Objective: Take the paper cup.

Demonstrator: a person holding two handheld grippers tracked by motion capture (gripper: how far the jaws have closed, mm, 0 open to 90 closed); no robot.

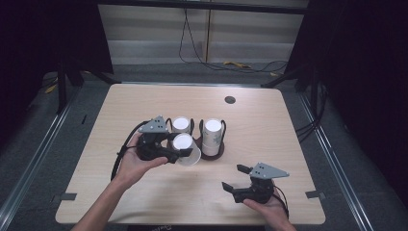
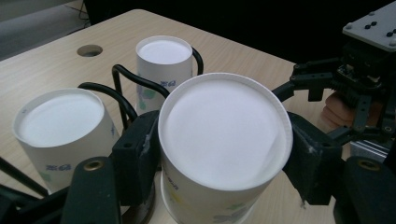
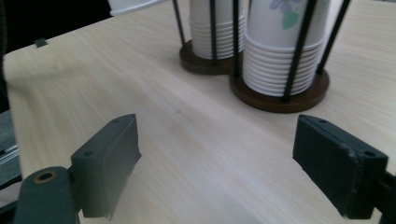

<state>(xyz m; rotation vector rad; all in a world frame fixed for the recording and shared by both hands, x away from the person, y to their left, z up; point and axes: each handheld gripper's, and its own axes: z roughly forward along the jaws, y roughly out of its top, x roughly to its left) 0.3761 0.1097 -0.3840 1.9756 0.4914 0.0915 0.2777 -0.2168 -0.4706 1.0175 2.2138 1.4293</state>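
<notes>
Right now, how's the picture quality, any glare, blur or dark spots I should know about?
High view: the table is evenly lit, the surroundings fall nearly black, and the cup bottoms wash out to plain white. Left gripper view: the held cup is sharp, its white bottom slightly overexposed with a soft shadow at one edge. Right gripper view: the near jaws look soft, and the stacked cups are clearer.

Black tongs (image 1: 236, 177), grey three-cornered plates, cables

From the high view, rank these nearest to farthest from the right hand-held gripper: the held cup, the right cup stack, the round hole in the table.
From the right hand-held gripper:
1. Right cup stack, just ahead and to the left.
2. Held cup, farther left, in the left hand-held gripper.
3. Round hole, near the far edge.
</notes>
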